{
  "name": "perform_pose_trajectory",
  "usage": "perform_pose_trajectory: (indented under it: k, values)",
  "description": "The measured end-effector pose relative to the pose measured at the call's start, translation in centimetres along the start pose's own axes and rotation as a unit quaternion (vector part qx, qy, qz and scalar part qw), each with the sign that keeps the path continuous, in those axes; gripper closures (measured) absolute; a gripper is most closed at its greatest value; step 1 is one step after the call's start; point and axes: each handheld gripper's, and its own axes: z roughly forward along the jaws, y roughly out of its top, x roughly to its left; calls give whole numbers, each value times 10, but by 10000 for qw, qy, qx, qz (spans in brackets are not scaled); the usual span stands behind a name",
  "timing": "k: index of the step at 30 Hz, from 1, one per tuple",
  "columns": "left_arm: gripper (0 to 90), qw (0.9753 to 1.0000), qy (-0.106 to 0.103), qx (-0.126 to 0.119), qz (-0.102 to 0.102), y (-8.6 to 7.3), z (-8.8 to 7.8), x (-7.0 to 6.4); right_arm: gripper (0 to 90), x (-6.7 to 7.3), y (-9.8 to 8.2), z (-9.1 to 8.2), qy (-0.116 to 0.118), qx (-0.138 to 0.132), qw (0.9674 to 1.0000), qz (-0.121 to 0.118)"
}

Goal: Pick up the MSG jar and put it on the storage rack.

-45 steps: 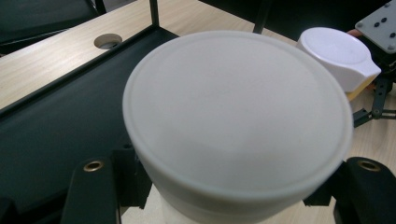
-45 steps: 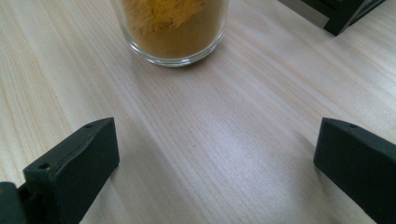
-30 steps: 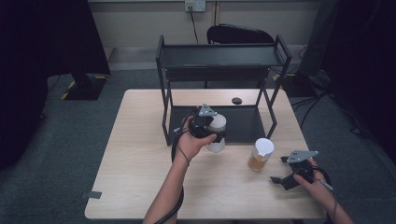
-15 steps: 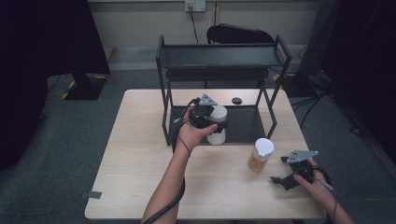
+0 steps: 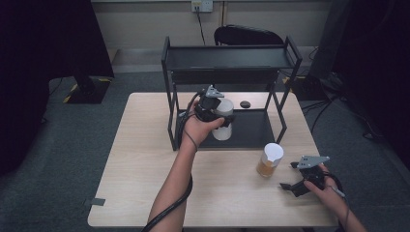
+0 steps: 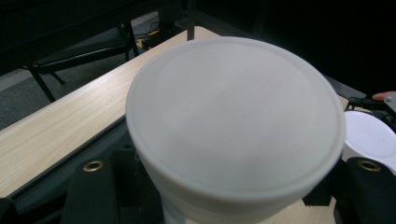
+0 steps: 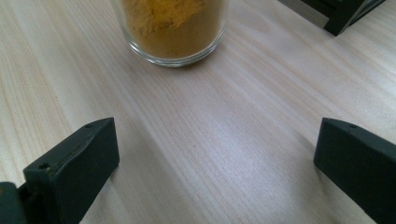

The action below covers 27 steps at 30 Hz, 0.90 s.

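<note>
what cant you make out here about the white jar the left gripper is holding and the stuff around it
- White jar, left gripper view: its lid hides the body and contents.
- Left gripper, high view: the hand and jar hide the pads.
- Small dark thing on the table, high view: too small to identify.
- Glass jar, right gripper view: top cut off by the edge.

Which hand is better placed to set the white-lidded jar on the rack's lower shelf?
Left. The left gripper is shut on the white-lidded jar, right at the black rack's open front. The right gripper rests open-jawed on the table near the jar of yellow powder.
</note>
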Motion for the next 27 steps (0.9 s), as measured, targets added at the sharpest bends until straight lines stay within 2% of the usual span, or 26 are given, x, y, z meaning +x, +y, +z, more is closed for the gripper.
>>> perform_pose_trajectory:
  k: [27]
  values:
    - [340,9996,210,-167,-30,49,-37,3,0,0,0,0,1,1,10000,3]
